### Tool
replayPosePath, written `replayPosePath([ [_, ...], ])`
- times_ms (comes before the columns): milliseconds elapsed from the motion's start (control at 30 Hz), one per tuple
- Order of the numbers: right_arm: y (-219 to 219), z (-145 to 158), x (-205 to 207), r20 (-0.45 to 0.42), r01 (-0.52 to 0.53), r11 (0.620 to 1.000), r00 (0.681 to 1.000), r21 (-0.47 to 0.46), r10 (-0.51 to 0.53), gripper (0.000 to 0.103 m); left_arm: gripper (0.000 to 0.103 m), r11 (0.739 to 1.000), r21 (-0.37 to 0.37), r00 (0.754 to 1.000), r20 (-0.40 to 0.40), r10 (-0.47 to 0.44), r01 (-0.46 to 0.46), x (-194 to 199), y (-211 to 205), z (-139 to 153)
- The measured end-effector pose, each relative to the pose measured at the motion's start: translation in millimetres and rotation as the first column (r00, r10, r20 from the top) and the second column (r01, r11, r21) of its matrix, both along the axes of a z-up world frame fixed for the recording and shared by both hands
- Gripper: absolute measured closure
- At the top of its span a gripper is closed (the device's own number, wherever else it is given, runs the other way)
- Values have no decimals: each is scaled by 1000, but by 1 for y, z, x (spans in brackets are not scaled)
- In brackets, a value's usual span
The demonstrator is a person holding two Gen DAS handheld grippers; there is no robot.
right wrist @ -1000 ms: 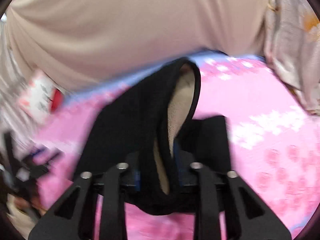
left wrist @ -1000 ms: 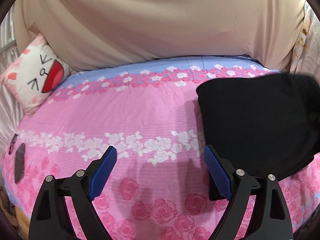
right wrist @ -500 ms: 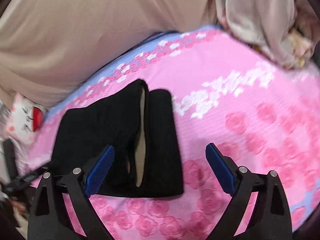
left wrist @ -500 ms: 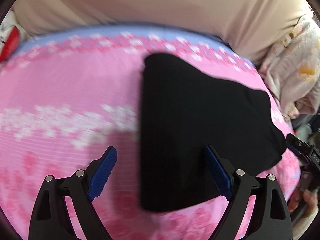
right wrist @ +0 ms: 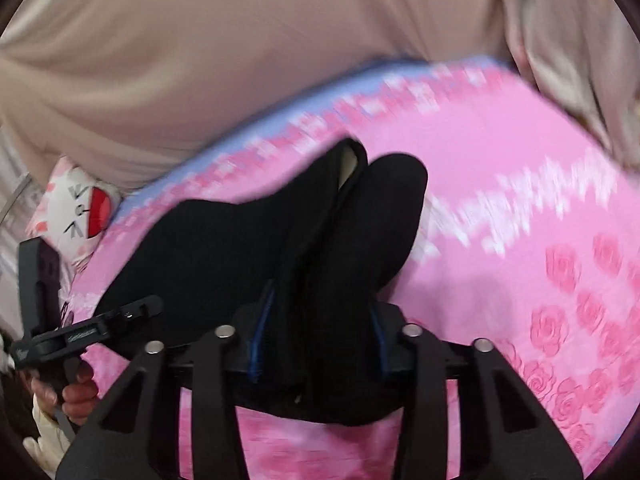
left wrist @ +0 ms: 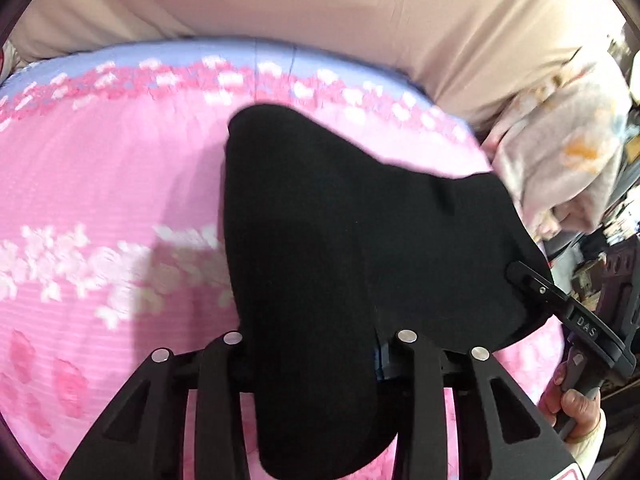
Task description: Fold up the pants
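The black pants (left wrist: 360, 220) lie folded on the pink bed sheet (left wrist: 100, 184). My left gripper (left wrist: 312, 356) is closing on their near edge. Black cloth fills the gap between its jaws and hides most of the blue pads. In the right wrist view the pants (right wrist: 224, 248) show a strip of beige lining at the far end. My right gripper (right wrist: 320, 336) is closing on a bunched fold of them, with a blue pad (right wrist: 262, 332) pressed against each side. Each view shows the other gripper at the pants' opposite end, held by a hand (right wrist: 76, 396).
A wide beige cover (left wrist: 320, 0) rises behind the bed. A pale floral quilt (left wrist: 568, 152) is heaped at the bed's right end. A white cat-face cushion (right wrist: 80, 208) leans at the left end. Rose-printed sheet (right wrist: 540, 200) stretches to the right of the pants.
The left gripper swung right from bare sheet over the pants and narrowed on their edge. The right gripper let go, stood wide open above the pants, then narrowed on them again.
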State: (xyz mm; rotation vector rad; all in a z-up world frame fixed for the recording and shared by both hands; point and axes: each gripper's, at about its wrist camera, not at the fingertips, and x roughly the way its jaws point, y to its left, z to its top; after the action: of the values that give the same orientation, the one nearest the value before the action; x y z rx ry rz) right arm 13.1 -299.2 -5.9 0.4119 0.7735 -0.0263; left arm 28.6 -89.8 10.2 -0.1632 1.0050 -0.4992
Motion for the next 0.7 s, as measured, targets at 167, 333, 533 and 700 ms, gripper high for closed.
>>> replayPosePath([
  [167,34,-4,-6,-34,-99,995,994,4,99,61,55,1000,13,999,-19,26,-26,-23,45,16],
  [333,14,-50,-27,-90,38,988,996,151,-25,37,43,994,52,994,-38,98,-96,-52,70,-11],
  [533,40,45,-28,104,30,991,994,-131,-17,77,36,973,174,941,325,90,-153,-75,62,85],
  [700,90,31,56,26,-162,967,985,-199,170,87,35,943,287,956,280,86,-169,4,3,51],
])
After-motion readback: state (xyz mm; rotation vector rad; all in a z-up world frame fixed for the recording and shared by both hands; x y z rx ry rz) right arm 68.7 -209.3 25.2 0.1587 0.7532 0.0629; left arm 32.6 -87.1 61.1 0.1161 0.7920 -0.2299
